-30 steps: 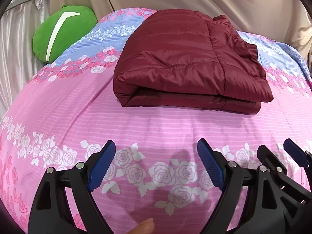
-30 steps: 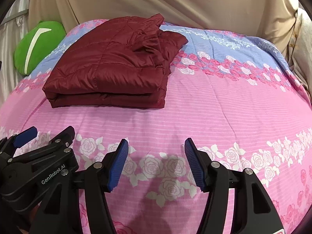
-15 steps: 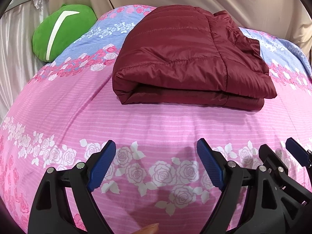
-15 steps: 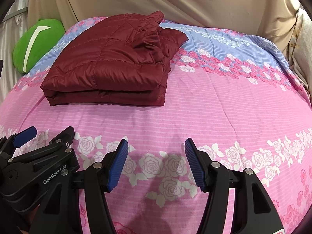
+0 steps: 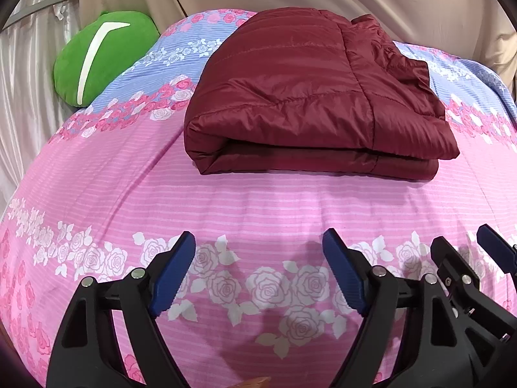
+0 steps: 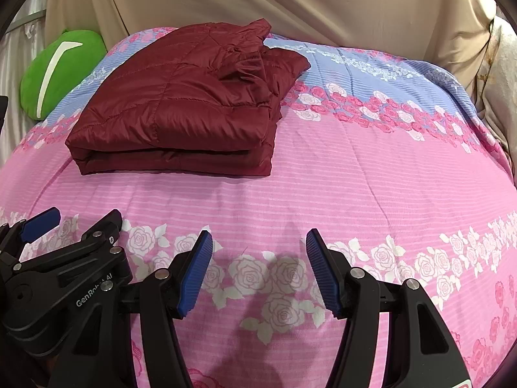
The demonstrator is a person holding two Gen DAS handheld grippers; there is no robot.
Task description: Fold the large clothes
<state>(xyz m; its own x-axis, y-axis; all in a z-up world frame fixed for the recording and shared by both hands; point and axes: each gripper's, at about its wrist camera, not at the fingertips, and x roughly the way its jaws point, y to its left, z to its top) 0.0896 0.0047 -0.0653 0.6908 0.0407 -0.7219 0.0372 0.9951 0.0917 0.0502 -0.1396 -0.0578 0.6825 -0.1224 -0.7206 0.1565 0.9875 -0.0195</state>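
Folded jacket (image 5: 310,97) rests finished on the bed (image 5: 258,200); short of it, left gripper (image 5: 258,271), its jaws closing on nothing, and released right gripper (image 6: 258,268) hover empty.

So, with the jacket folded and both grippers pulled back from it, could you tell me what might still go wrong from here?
1. The maroon jacket is puffy and slick-looking; its top layer may spring open, since neither gripper touches it.
2. A bunched part sits loose on the far right of the stack and could slide off onto the bedspread.
3. The left gripper, its jaws closing on nothing, and the open right gripper hang close side by side and could knock together.
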